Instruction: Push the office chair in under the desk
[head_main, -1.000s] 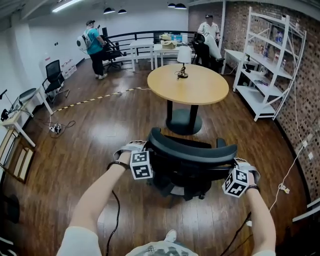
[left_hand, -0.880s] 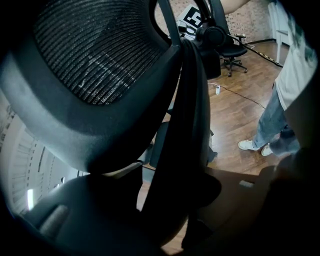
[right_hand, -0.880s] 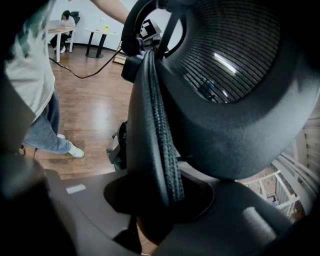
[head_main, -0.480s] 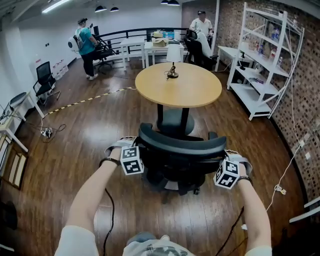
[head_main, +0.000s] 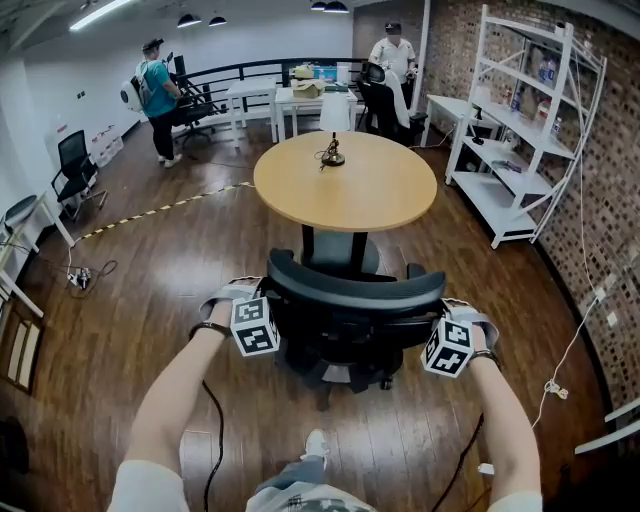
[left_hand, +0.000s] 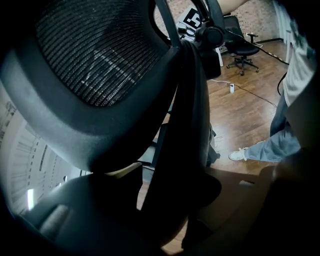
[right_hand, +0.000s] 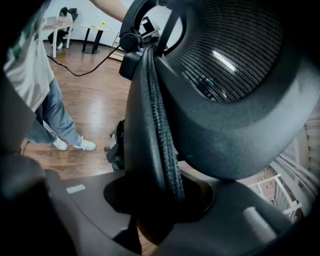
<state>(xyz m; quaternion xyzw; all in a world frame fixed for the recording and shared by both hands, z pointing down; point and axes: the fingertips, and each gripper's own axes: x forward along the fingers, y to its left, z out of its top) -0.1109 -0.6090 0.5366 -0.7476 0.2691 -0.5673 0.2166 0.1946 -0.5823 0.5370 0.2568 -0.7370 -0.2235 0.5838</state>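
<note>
We look down on a dark wooden floor (head_main: 140, 290). Near us the chair (head_main: 350, 310) stands on it on its wheeled base, just this side of the foot of the round table (head_main: 370, 195). The table top carries a lamp (head_main: 333, 125) toward its far edge. At the right a white shelf (head_main: 520, 130) stands on the boards, with a cable (head_main: 572, 345) lying near it. At the left a striped strip (head_main: 165, 207) crosses the floor, and a power strip (head_main: 78, 277) lies nearer.

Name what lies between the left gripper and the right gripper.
The curved backrest of the black mesh office chair, in the head view; left gripper and right gripper each clamp one edge.
</note>
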